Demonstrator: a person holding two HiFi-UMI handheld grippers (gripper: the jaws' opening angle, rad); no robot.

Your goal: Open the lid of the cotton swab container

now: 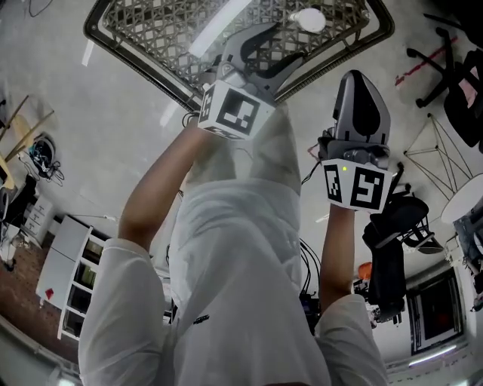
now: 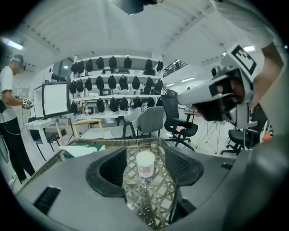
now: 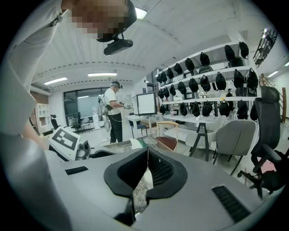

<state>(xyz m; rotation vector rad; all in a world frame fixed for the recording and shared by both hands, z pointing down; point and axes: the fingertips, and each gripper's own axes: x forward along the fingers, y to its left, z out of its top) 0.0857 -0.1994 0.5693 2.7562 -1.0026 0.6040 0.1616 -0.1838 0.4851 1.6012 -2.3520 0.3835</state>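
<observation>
The cotton swab container point(image 1: 309, 19) is a small clear tub with a white lid point(image 2: 145, 159). It rests on a woven lattice mat point(image 1: 151, 30) on the table. In the left gripper view the container point(image 2: 145, 164) sits beyond and between the jaws of my left gripper point(image 2: 145, 173), which stand wide apart and touch nothing. In the head view my left gripper point(image 1: 285, 47) reaches over the mat toward the container. My right gripper point(image 1: 360, 79) hangs to the right, off the mat. Its jaws point(image 3: 146, 170) are pressed together with nothing between them.
The mat has a dark raised rim point(image 1: 377, 34). Office chairs point(image 2: 180, 122) and a grey chair point(image 2: 151, 119) stand behind the table. Shelves of dark headgear point(image 2: 113, 94) line the wall. A person point(image 3: 113, 113) stands by a monitor point(image 3: 146, 103). A white shelf unit point(image 1: 72, 271) shows at the head view's lower left.
</observation>
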